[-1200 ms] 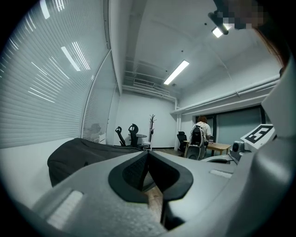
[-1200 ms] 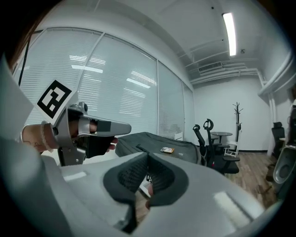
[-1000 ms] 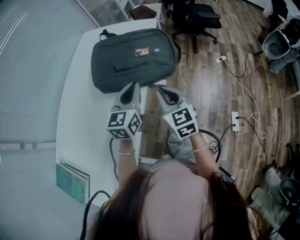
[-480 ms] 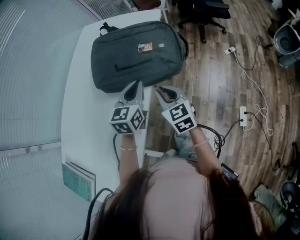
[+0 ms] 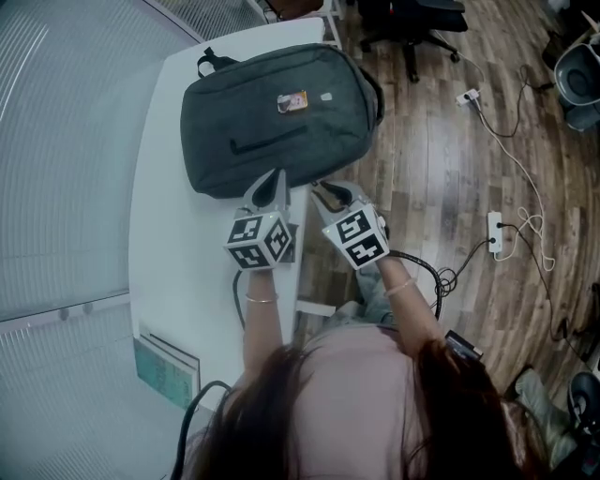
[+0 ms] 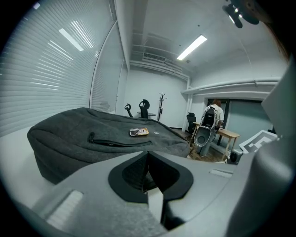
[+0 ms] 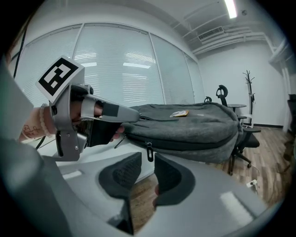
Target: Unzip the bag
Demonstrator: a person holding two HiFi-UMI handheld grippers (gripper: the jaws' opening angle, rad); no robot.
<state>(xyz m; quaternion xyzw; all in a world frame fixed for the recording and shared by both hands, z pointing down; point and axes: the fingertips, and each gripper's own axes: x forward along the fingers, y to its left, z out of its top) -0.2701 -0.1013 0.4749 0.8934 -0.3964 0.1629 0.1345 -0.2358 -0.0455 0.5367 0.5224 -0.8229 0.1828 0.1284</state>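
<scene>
A dark grey backpack [image 5: 272,117] lies flat on the white table [image 5: 178,262], with a closed front-pocket zip [image 6: 115,142] and a small badge [image 5: 292,101] on top. My left gripper [image 5: 272,178] is shut with nothing in it, its tips just short of the bag's near edge [image 6: 92,139]. My right gripper [image 5: 328,190] is open beside it, at the table's right edge. In the right gripper view a zip pull [image 7: 149,151] hangs from the bag's side seam [image 7: 194,125], just beyond the gap of the right gripper [image 7: 148,162]. The left gripper [image 7: 122,113] shows there too.
A teal book [image 5: 167,370] and a black cable [image 5: 230,291] lie on the table's near part. On the wooden floor to the right are an office chair [image 5: 412,23], a power strip [image 5: 494,232] with cords, and bins [image 5: 577,80].
Both grippers have sunk and moved forward together, ending closer to the bag's near edge. The bag has not moved.
</scene>
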